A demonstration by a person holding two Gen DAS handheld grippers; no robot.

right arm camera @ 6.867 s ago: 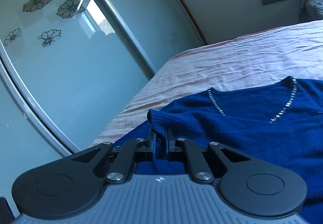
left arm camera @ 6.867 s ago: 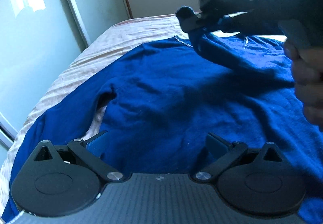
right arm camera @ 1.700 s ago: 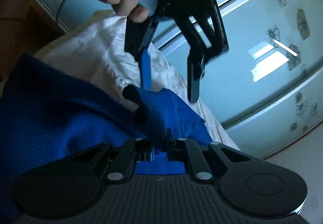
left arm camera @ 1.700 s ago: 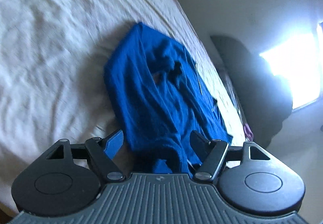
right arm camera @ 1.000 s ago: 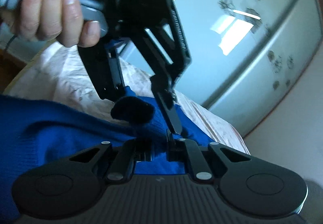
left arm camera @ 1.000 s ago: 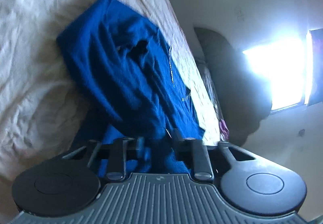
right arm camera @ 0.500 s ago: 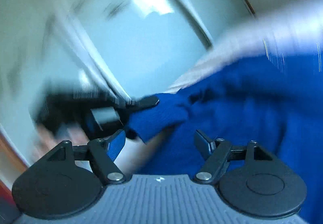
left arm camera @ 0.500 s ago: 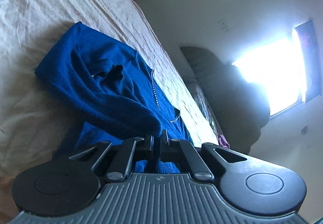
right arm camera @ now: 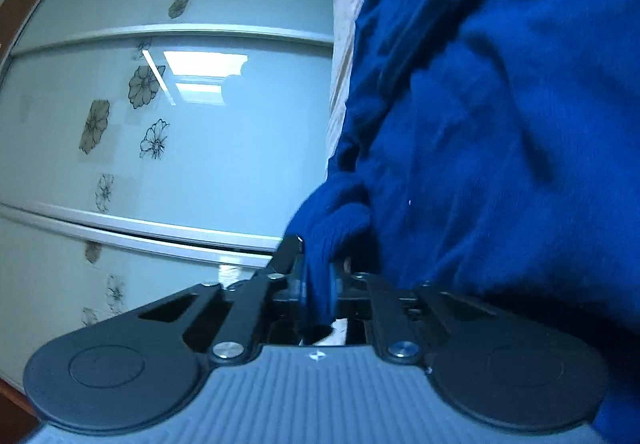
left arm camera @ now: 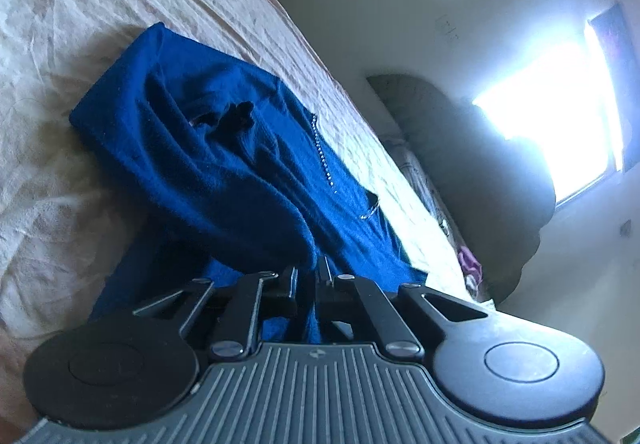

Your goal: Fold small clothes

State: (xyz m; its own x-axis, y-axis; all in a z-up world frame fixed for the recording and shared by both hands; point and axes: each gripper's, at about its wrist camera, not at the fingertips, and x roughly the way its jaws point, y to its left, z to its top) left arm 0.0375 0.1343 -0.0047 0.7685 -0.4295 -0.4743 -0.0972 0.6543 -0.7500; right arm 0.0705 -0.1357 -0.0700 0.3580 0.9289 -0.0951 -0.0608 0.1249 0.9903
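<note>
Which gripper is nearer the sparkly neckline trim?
Left. The left gripper pinches the sweater just below the trim; the right gripper holds a farther edge.

Fuzzy blue knit sweater [left arm camera: 224, 164], wrinkled cloth bedsheet [left arm camera: 52, 56], glossy glass wardrobe doors [right arm camera: 224, 148]

left hand-held gripper [left arm camera: 308, 276] pinched closed, right hand-held gripper [right arm camera: 318, 284] clamped

The blue sweater [right arm camera: 500, 124] is cut off by the right and top edges in the right wrist view. Its lower hem is hidden behind the left gripper [left arm camera: 308, 276]. Bright window [left arm camera: 552, 132] glare washes out everything beside the sweater's far end.
</note>
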